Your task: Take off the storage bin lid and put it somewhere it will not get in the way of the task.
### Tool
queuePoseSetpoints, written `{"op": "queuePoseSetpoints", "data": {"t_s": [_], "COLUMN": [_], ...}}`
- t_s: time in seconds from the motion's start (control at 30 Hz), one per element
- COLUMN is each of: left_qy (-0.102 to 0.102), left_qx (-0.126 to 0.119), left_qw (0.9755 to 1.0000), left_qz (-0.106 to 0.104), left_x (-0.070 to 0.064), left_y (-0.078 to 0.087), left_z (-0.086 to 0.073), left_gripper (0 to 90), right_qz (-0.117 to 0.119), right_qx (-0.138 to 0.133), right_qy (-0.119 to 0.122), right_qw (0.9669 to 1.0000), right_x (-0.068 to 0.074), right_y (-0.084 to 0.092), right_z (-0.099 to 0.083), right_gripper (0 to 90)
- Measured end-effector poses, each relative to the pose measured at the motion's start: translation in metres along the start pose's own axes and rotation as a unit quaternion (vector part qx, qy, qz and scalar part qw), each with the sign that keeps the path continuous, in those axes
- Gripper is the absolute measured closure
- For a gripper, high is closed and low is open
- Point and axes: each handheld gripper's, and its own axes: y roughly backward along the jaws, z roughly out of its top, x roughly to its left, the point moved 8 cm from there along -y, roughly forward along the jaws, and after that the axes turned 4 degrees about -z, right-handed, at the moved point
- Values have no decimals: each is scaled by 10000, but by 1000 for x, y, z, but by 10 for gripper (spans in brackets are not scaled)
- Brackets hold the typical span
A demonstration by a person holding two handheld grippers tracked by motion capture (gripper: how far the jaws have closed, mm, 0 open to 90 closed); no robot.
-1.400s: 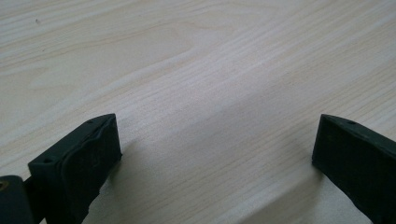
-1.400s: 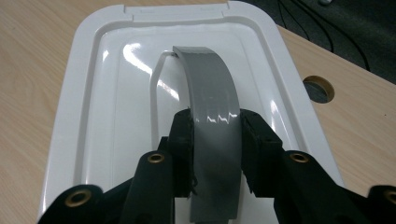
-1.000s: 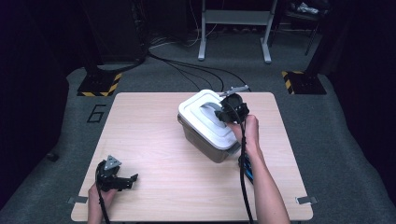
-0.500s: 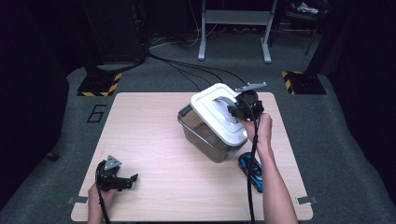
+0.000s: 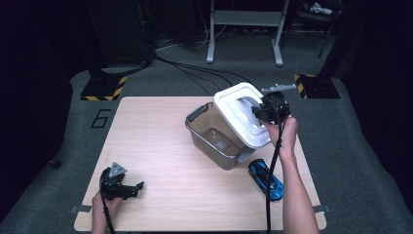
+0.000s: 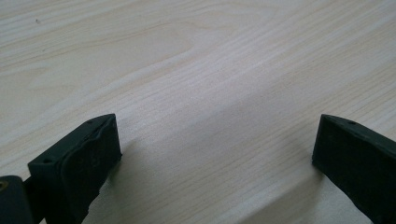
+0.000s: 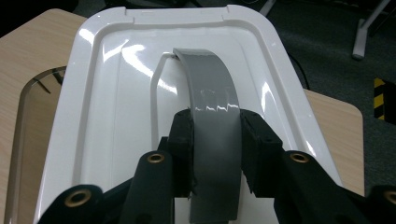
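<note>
Lower left of the high view: the left gripper (image 5: 139,187) rests on the wooden table (image 5: 146,141), held by the person's left hand (image 5: 103,204), grey three-cornered plate uppermost; in the left gripper view its jaws stand wide apart over bare wood grain, nothing between them, nothing held. Centre of the high view: a clear plastic bin (image 5: 214,139) with grey latch handles sits on the table, its mouth uncovered on the left portion; the interior appears empty as far as can be made out. Right of centre: the white lid (image 5: 241,122) is raised and tilted, its lower right part overlapping the bin's right rim, its upper end lifted above the bin; whether the lid touches that rim cannot be told. The right gripper (image 5: 259,113) is at the lid's upper right, with the person's right hand (image 5: 285,134) directly behind it; in the right gripper view (image 7: 215,135) the two jaws are closed against either side of the grey strap handle (image 7: 210,93) arching over the lid's top, gripping it firmly; the lid's glossy white surface (image 7: 121,107) extends beyond the jaws toward the top of that frame. Lower right of the high view: a blue toy car (image 5: 265,179) lies on the table just beside the bin's near corner, close to the person's right forearm.
</note>
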Motion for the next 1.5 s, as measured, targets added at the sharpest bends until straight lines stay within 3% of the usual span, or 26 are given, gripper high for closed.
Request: {"op": "queuePoseSetpoints", "data": {"t_s": [0.63, 1.17, 1.5], "left_qy": [18, 11, 10], "left_qx": [25, 26, 29], "left_qw": [10000, 10000, 10000], "left_qz": [-15, -13, -14], "left_x": [0, 0, 0], "left_y": [0, 0, 0], "left_z": [0, 0, 0], "left_gripper": [10, 10, 10], "right_qz": [-478, -1025, -1238], "right_qx": [63, 108, 248], "right_qy": [-430, -857, -1032], "right_qw": [9979, 9910, 9866], "right_x": [-47, -86, -100], "right_y": [4, -6, -21], "right_z": [-14, -38, -58], "right_gripper": [674, 674, 674]}}
